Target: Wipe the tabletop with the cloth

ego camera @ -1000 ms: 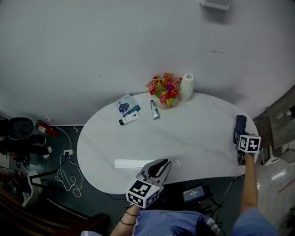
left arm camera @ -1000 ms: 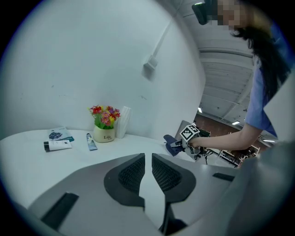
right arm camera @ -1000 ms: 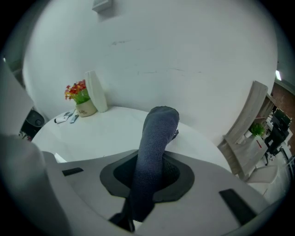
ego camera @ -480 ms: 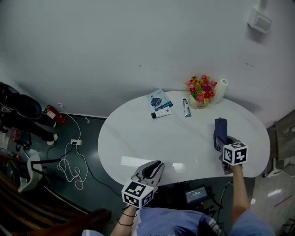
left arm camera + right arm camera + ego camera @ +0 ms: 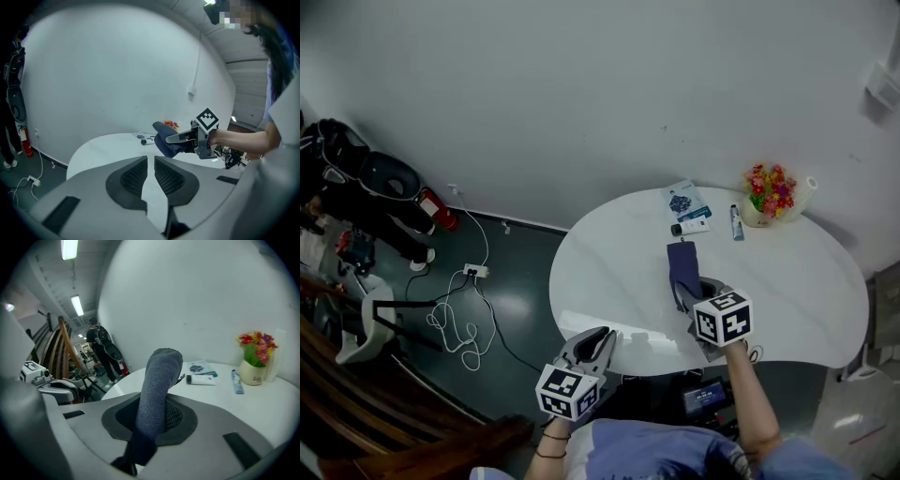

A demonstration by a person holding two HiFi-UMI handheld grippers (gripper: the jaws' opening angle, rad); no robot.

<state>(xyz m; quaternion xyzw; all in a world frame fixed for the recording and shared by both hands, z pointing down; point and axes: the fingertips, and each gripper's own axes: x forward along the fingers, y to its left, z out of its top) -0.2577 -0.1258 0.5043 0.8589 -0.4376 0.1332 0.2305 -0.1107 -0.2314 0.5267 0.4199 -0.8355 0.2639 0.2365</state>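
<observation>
Blue knitted cloth [image 5: 157, 394], likely soft, light and floppy, is pinched by one end in my right gripper [image 5: 692, 289] over the table [image 5: 609, 272]; my left gripper [image 5: 598, 339] is nearly closed, empty.

Grey left tool [image 5: 150, 161] and right tool [image 5: 687, 292] bear black-and-white marker cubes [image 5: 722, 319]; the person wears a blue shirt [image 5: 647, 457].
</observation>
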